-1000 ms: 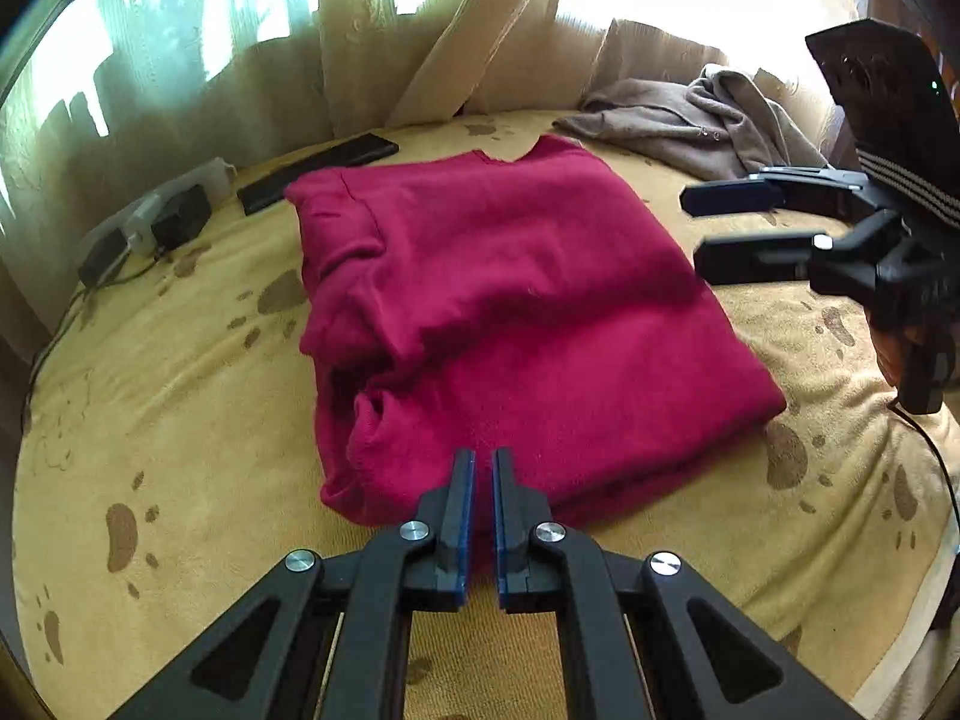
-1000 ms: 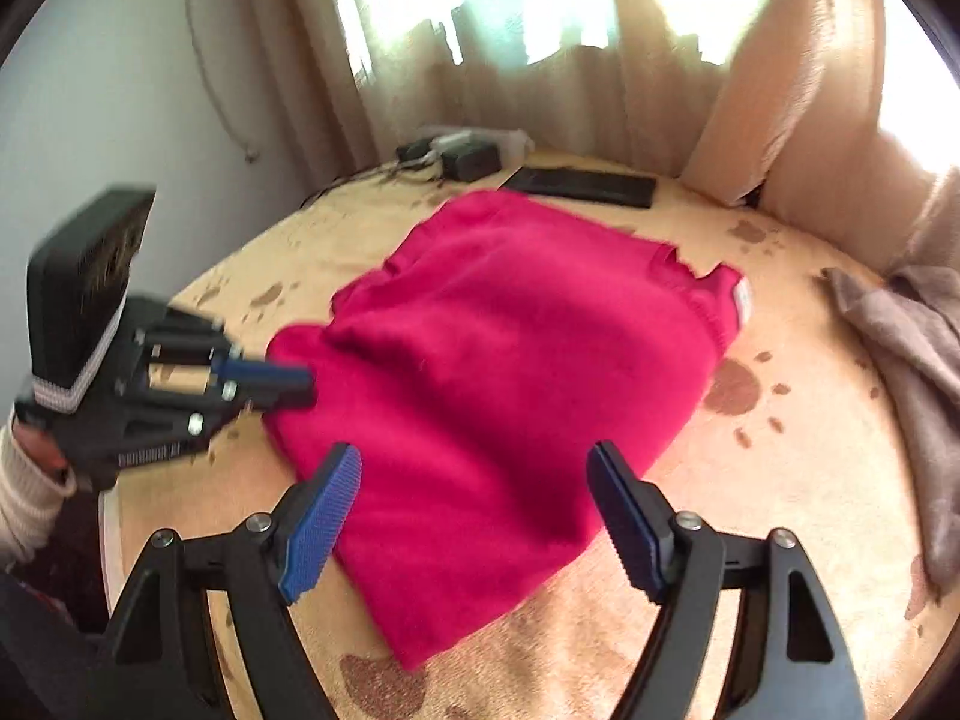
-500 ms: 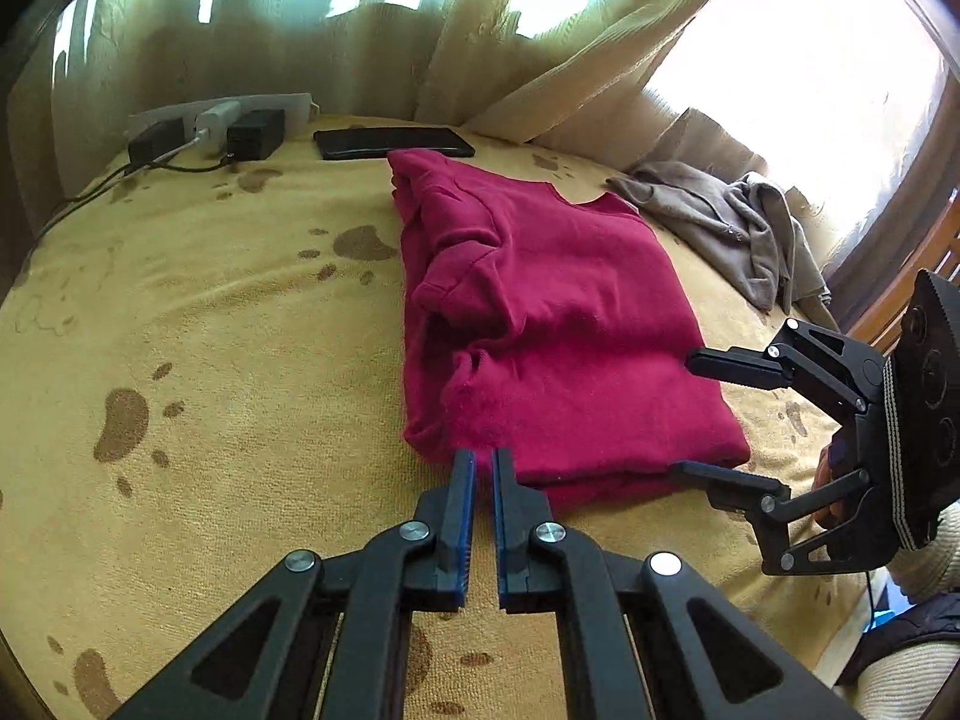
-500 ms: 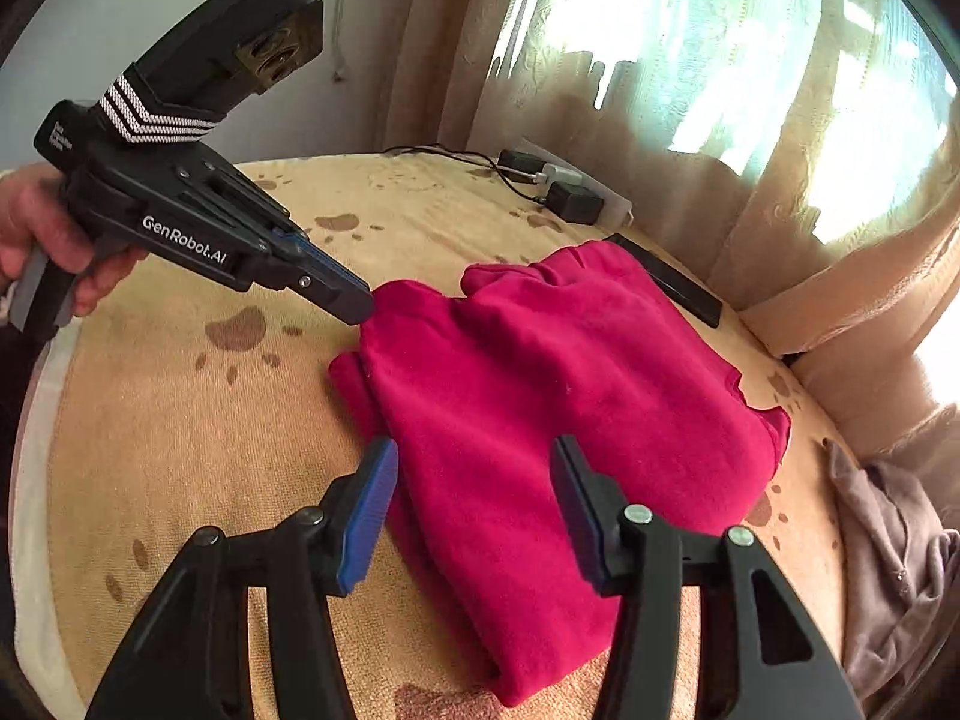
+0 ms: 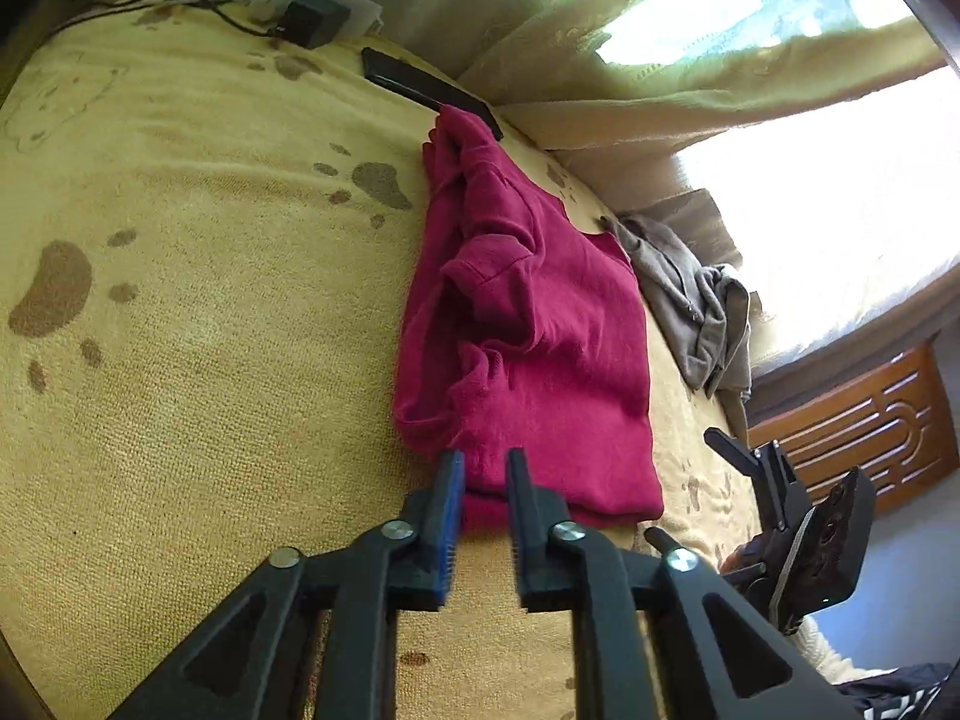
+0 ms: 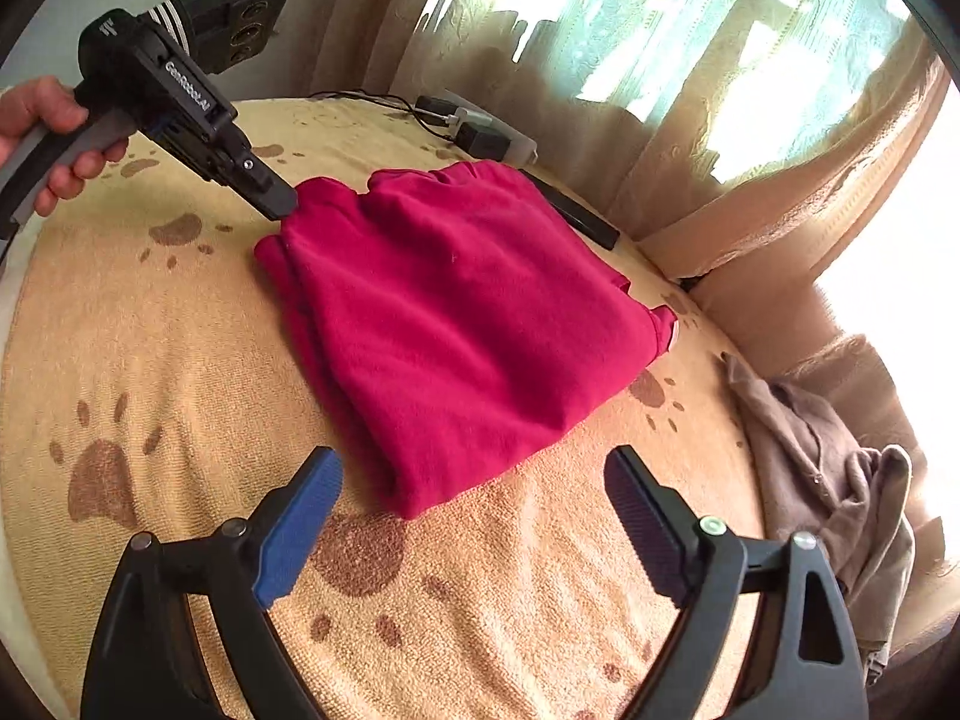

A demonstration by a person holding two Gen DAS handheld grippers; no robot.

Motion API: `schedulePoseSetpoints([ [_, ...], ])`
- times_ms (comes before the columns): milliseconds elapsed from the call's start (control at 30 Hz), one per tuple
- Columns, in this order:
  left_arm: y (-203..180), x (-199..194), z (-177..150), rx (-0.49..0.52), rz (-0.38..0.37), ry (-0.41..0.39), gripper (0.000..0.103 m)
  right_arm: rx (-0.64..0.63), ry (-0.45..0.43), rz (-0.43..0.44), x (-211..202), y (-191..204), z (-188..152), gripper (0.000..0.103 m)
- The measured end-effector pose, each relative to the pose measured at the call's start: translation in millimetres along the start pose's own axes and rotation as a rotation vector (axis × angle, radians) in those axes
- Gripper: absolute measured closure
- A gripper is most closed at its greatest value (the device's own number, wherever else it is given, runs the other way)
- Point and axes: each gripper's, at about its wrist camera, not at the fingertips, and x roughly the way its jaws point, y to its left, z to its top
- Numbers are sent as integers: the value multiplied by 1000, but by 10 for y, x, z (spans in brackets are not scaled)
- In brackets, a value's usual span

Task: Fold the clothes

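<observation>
A folded red sweater (image 5: 528, 330) (image 6: 456, 312) lies on a yellow paw-print bed cover (image 5: 180, 360) (image 6: 150, 360). My left gripper (image 5: 483, 474) is at the sweater's near hem. Its jaws are opening, and red cloth shows in the narrow gap without being pressed. In the right wrist view the left gripper (image 6: 276, 198), held by a hand (image 6: 48, 120), has its tip at the sweater's far corner. My right gripper (image 6: 471, 468) is opening wide. The sweater's near corner lies just ahead between its fingers, untouched. The left wrist view shows the right gripper (image 5: 696, 492) beside the sweater.
A crumpled grey-brown garment (image 5: 696, 300) (image 6: 840, 480) lies by the curtain (image 6: 690, 120). A flat black device (image 5: 432, 90) (image 6: 576, 216) and a power strip with chargers (image 5: 282, 0) (image 6: 480, 132) sit at the bed's far edge. A wooden headboard (image 5: 870, 420) stands at the right.
Both grippers rolled and moved in closer to the sweater's edge. The left jaws went from shut to parted. The right jaws narrowed, then spread wide again.
</observation>
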Motion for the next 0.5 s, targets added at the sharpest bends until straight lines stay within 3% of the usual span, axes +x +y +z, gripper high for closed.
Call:
schedulePoseSetpoints([
  [33,17,-12,0,-18,-9,-5,0,-2,17,-21,48,8,18,11],
  [233,72,-41,28,-52,-20,-19,0,12,38,-55,115,-19,43,11],
  [500,150,161,169,-195,-152,31,0,50,31,-151,95,-114,12,10],
])
